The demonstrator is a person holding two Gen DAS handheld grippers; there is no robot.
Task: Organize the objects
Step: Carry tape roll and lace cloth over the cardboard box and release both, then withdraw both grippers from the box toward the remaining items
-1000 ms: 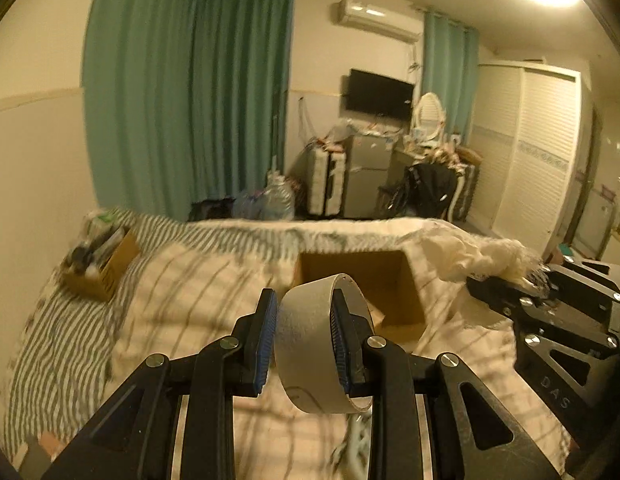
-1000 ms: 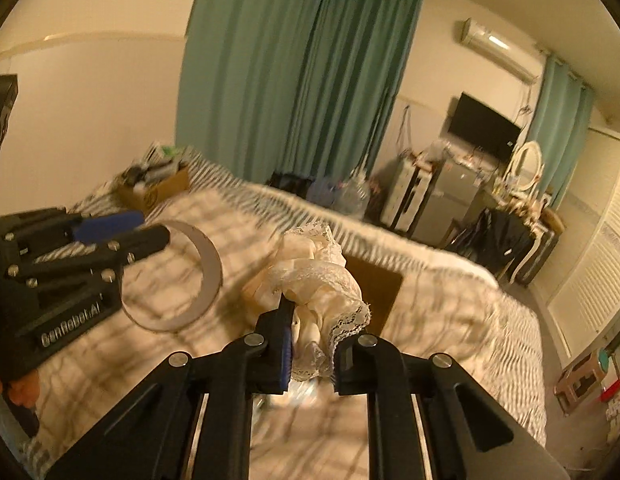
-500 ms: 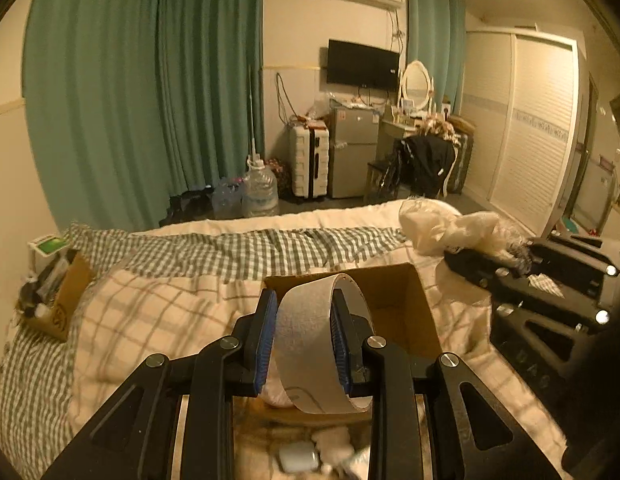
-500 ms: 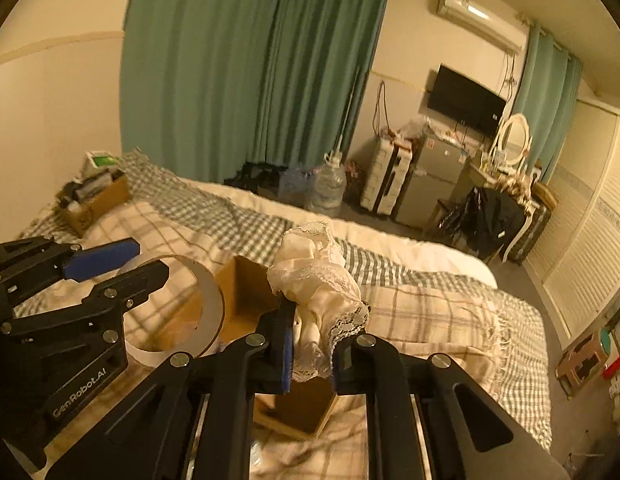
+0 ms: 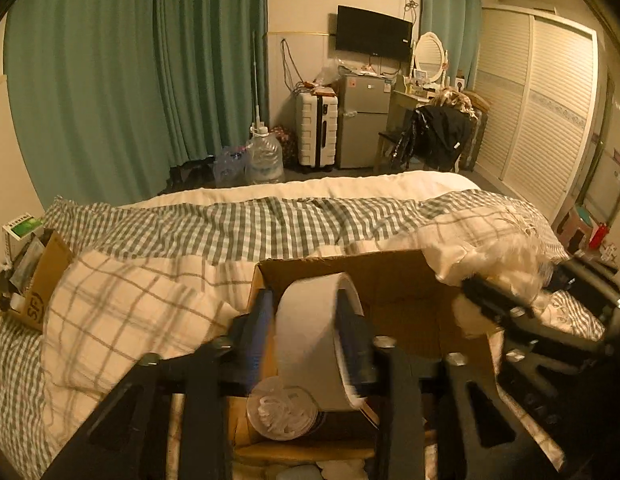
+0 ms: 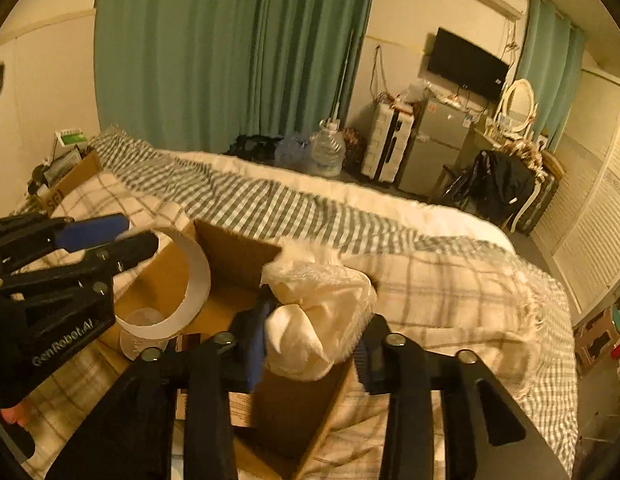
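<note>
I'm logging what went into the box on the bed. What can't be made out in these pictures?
- Box floor: hidden by tape roll and left gripper, left view.
- Cloth: motion-blurred; the right gripper's hold is unclear.
- Side box contents: too small.

Bedroom: bed point(image 5: 245, 228), wardrobe point(image 5: 542, 92), curtains point(image 5: 149, 60).

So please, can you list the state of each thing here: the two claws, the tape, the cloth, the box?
left claw: shut on the tape roll.
tape roll: held on edge, over the cardboard box.
right claw: open, fingers wide apart.
lace cloth: between the open fingers, over the box.
cardboard box: open on the bed, a clear round lid inside.
</note>
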